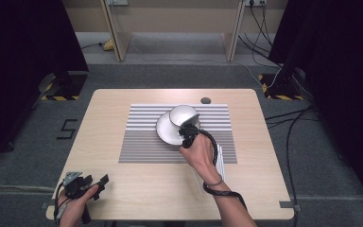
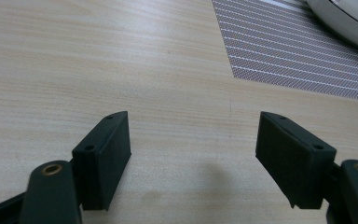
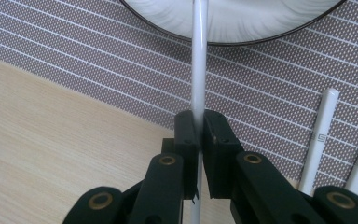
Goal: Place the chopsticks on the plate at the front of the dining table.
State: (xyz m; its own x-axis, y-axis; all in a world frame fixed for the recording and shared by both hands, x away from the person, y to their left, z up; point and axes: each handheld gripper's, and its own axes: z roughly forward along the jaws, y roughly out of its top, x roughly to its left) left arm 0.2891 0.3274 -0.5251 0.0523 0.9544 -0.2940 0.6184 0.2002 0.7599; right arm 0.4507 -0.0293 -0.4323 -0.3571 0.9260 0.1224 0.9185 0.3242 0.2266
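Right gripper view puts us nearest the work: our right gripper [image 3: 198, 140] has its two black jaws pressed together on a slim white chopstick [image 3: 198, 70], which runs straight up from the pads, over the grey-and-white striped woven placemat [image 3: 98, 60], toward the dark-edged rim of the round white plate [image 3: 233, 28]. We judge the narrow pinch is there to steer the stick's far end toward the dishes. Just to the right, more white sticks [image 3: 321, 135] lie flat on the mat, apart from the jaws, and each carries a small square grey emblem that we cannot read as letters. From the high view, our left gripper [image 1: 82, 185] rests at the near left corner of the pale wooden table [image 1: 123, 189], well apart from the mat, seemingly parked until needed; in the left gripper view its jaws stand wide apart over bare wood with nothing between them. Farther out, a white bowl [image 1: 183, 115] sits on the plate's far side, near the middle of the mat. Beyond the table, a black mark shaped like a "5" [image 1: 67, 129] shows on the grey floor.
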